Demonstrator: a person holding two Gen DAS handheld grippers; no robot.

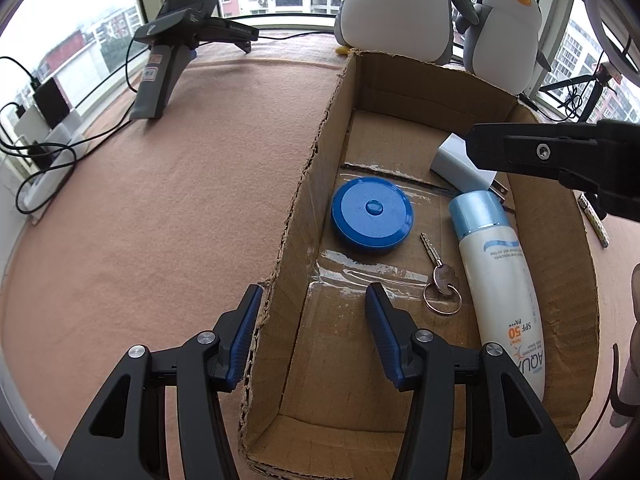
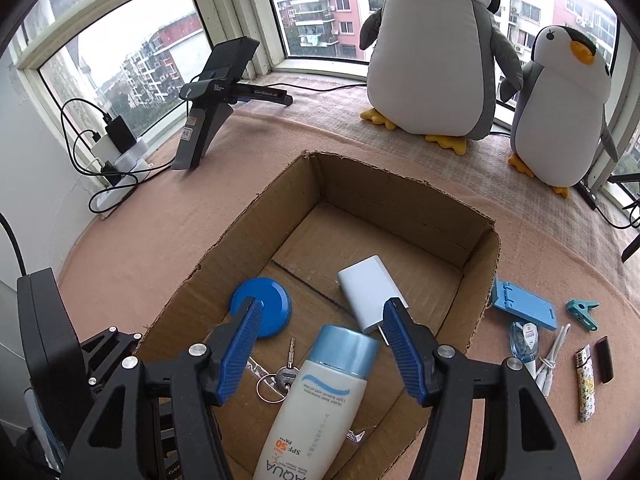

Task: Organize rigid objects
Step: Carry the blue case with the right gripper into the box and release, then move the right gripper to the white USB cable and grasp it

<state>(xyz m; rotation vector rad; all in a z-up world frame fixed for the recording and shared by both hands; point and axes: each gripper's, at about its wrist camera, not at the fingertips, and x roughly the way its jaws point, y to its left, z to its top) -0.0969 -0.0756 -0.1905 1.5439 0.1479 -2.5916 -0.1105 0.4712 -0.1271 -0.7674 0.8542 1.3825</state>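
Left gripper (image 1: 314, 296): jaws spread and empty, straddling the left wall of the box (image 1: 304, 184), one finger outside over the cloth (image 1: 160, 208), the other inside over the box floor. Ahead of the inner finger lies the blue disc (image 1: 372, 213); to its right the key (image 1: 438, 276) on its ring, then the bottle (image 1: 500, 276) lying lengthwise along the right wall, cap away from the gripper, and beyond the cap the white charger (image 1: 456, 162). Right gripper (image 2: 318, 310): jaws spread and empty, held above the box's near end; the bottle's blue cap sits between the fingertips but below them, untouched, with the disc just behind the left finger and the charger just beside the right. Outside the box, to the right on the cloth: a blue stand (image 2: 524, 306), a teal clip (image 2: 582, 312), a cable (image 2: 550, 360), a lighter (image 2: 585, 382). Two plush penguins (image 2: 432, 48) stand by the window.
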